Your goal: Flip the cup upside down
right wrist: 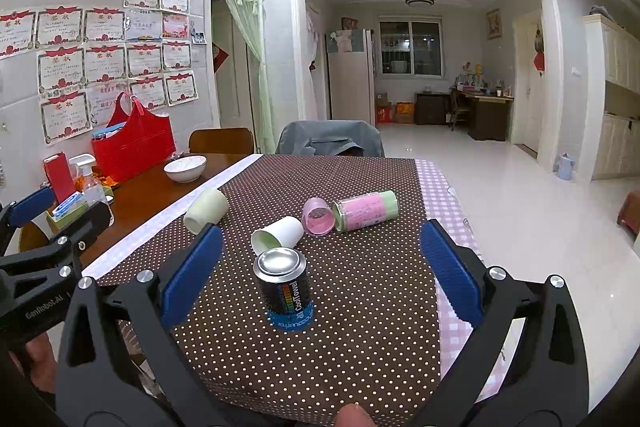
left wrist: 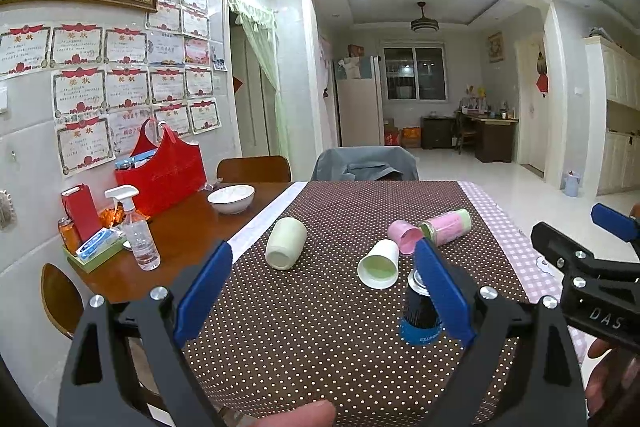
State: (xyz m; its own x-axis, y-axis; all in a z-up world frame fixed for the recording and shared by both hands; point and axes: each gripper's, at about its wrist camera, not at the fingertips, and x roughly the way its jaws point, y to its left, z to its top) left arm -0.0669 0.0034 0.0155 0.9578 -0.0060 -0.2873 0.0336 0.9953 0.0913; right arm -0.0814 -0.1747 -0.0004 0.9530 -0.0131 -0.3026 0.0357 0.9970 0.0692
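Observation:
Several cups lie on their sides on the brown dotted tablecloth (left wrist: 320, 327): a pale green cup (left wrist: 285, 243) (right wrist: 206, 210), a white paper cup (left wrist: 379, 263) (right wrist: 277, 233) with its mouth toward me, and a pink cup (left wrist: 405, 235) (right wrist: 318, 215). A pink-and-green canister (left wrist: 450, 225) (right wrist: 366, 209) lies beside the pink cup. A black-and-blue can (right wrist: 285, 289) (left wrist: 420, 311) stands upside down near me. My left gripper (left wrist: 324, 291) is open and empty above the cloth. My right gripper (right wrist: 320, 271) is open and empty, with the can between its fingers' line of sight.
A wooden table (left wrist: 180, 235) left of the cloth holds a white bowl (left wrist: 231, 198), a spray bottle (left wrist: 138, 231), a red bag (left wrist: 164, 175) and a tissue tray (left wrist: 96, 247). Chairs (left wrist: 364, 163) stand at the far edge. A pink checked cloth (left wrist: 508, 239) covers the right edge.

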